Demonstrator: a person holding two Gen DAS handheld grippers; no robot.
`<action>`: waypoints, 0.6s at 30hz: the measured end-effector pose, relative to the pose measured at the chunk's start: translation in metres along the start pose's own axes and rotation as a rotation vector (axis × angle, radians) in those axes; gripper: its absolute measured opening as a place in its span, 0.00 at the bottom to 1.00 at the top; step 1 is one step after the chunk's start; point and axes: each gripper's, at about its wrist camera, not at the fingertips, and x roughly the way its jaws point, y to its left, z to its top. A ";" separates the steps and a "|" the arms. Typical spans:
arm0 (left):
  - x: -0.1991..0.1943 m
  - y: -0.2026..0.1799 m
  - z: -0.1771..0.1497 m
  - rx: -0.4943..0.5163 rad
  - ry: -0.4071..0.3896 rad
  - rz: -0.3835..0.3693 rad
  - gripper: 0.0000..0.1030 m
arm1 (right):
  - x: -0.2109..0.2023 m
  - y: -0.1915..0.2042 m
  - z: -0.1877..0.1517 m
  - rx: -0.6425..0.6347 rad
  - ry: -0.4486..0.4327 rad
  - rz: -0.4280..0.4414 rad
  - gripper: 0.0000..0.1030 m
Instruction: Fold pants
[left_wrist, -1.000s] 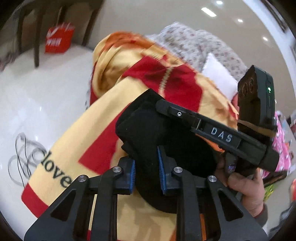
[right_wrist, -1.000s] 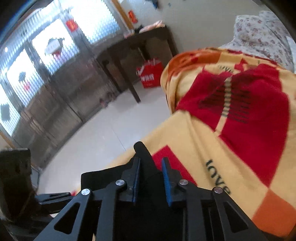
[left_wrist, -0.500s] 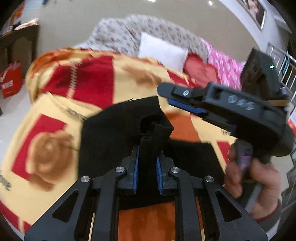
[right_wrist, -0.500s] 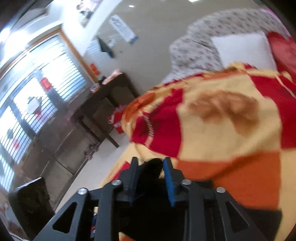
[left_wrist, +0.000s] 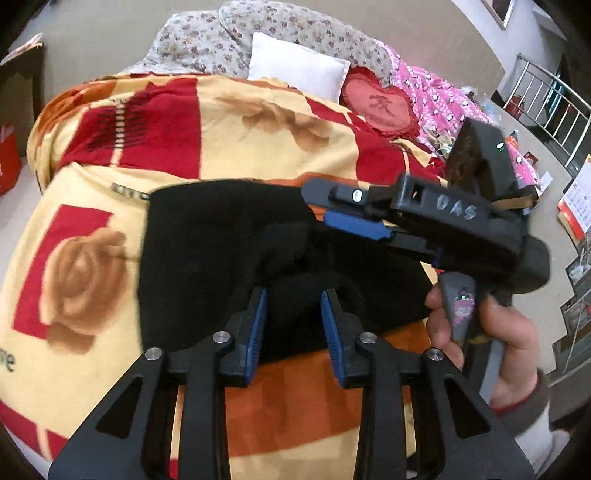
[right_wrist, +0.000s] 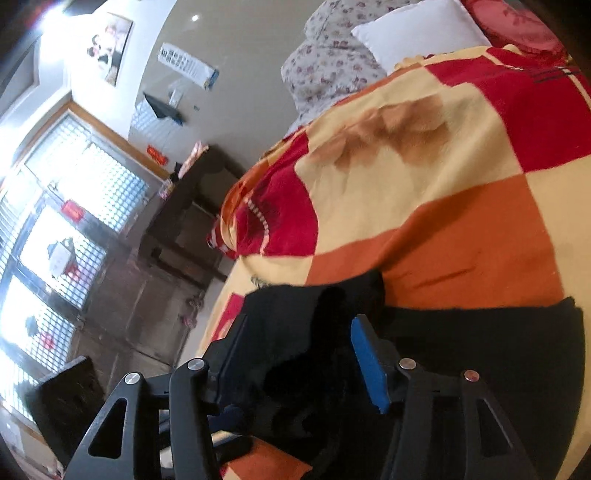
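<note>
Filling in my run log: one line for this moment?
step: releasing fold | pants: black, lying on blanket | left hand-held gripper: opening | right hand-held gripper: opening

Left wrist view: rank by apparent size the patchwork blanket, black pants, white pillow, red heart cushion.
1. patchwork blanket, fills most of the frame.
2. black pants, nearer the camera, so they look bigger.
3. white pillow and red heart cushion look about alike; both are far back and partly hidden, so no ranking.

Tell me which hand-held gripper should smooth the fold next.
Probably the left hand-held gripper: its jaws have just been opening and it sits squarely over the black pants. The right hand-held gripper reaches in tilted from the side.
</note>
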 end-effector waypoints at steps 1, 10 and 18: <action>-0.008 0.004 -0.001 0.005 -0.018 0.030 0.29 | -0.001 0.002 -0.002 -0.006 0.008 -0.008 0.53; -0.003 0.054 0.004 -0.066 -0.034 0.182 0.35 | 0.003 0.008 -0.025 -0.020 0.072 -0.068 0.54; 0.017 0.063 -0.009 -0.093 0.011 0.179 0.42 | 0.034 0.006 -0.027 0.016 0.138 0.023 0.57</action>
